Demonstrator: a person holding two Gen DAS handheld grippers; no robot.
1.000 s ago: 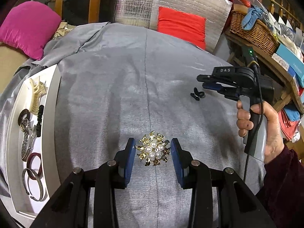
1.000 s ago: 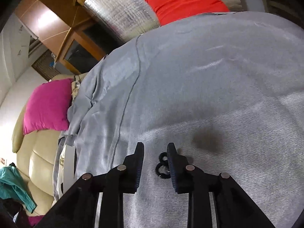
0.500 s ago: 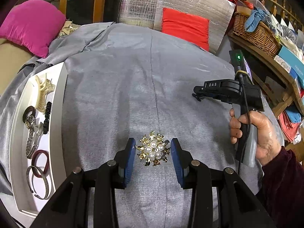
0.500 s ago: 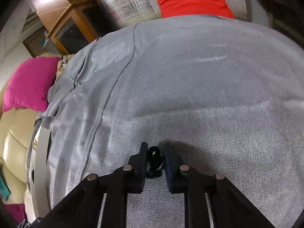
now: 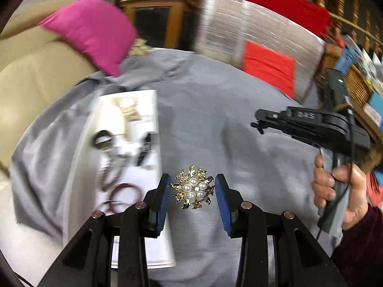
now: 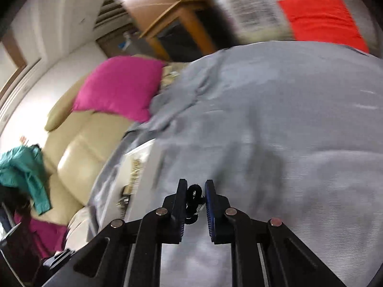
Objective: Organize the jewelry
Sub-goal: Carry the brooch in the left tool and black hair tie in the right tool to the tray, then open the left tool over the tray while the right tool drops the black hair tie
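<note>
Left wrist view: your left gripper (image 5: 192,192) points down over the grey cloth (image 5: 215,119), jaws part-way closed on the brooch (image 5: 193,193). The brooch sits between the blue pads (image 5: 163,198), its gold leaves reaching both, just right of the tray (image 5: 153,251). One brooch: gold leaves, five white pearls in the middle. The tray is white, lying on the cloth, and blurred; inside it you can make out one gold comb-like piece (image 5: 128,111) at the far end, dark bands mid-tray, and red-brown bangles (image 5: 124,195) at the near end, count unclear. Right of the brooch, your right hand (image 5: 340,191) grips the handle of the right gripper (image 5: 259,124), which is level and aimed toward the tray; a small dark bit shows at its tip.

Right wrist view: the right gripper (image 6: 195,197) has just been closing, jaws narrow, pads pinching one small black clip (image 6: 193,195). It is held above the cloth (image 6: 287,119), right of the tray (image 6: 143,167). Clip's shape is unclear, partly hidden.
</note>
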